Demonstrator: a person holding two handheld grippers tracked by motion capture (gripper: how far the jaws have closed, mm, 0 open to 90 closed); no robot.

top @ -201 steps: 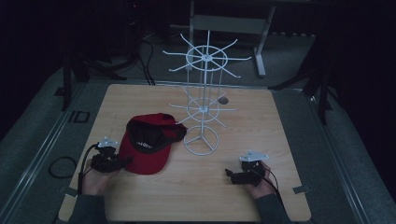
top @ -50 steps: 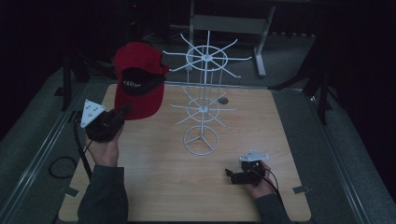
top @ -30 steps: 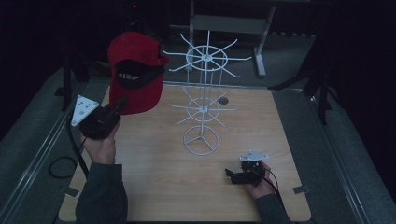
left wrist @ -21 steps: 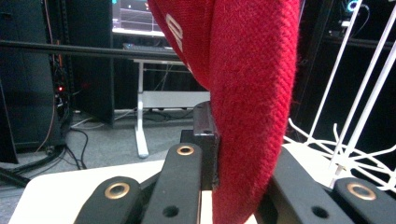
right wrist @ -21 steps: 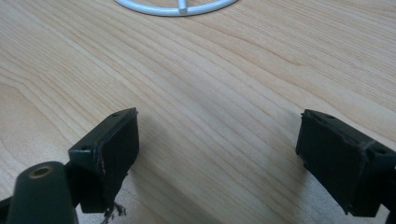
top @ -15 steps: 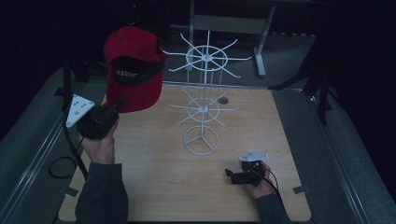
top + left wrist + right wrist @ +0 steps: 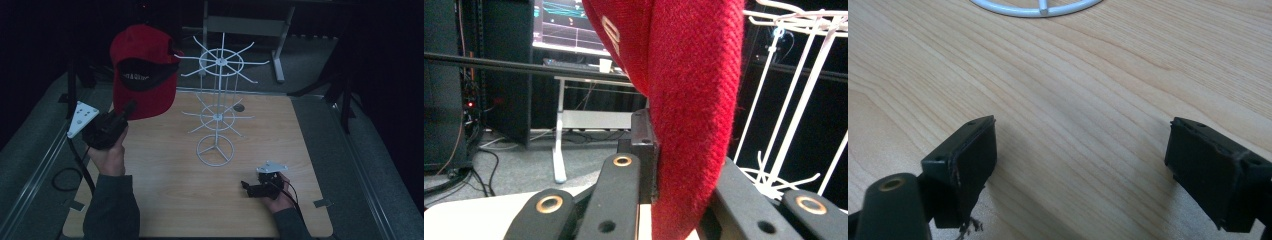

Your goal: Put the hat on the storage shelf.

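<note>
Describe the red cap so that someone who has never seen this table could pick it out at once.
Start at the wooden table with the white wire rack standing on it. Left of the rack's top ring, the red cap hangs in the air, its brim clamped in the left tongs. It is the one red, soft thing, with pale lettering on its dark inside.

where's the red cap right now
In the high view the red cap hangs in the air at upper left, clamped by the left gripper, just left of the white wire rack.

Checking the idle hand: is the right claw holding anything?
No, the right claw is open over bare table.
</note>
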